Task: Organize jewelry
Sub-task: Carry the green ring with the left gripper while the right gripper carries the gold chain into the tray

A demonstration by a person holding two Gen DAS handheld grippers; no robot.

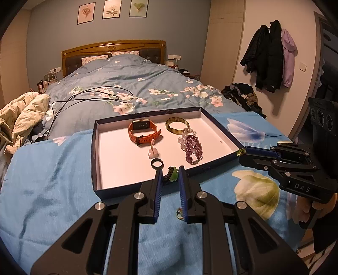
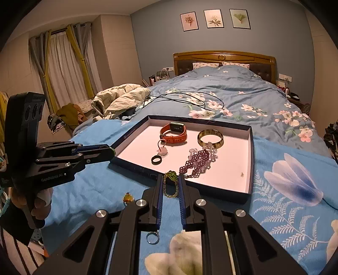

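— How many pieces lie in the tray?

— Five: one orange watch, one amber bangle, one purple beaded bracelet, one black ring and one small pink charm.

— And outside it?

— On the blue cloth, one silver key ring and one little yellow piece (too small to name). Two green pieces hang between gripper fingers: one green beaded chain and one dark cord with a green pendant.

— Grippers?

— Two, the left gripper and the right gripper.

— On the wall?

— Three framed flower prints. One tray, one bed.
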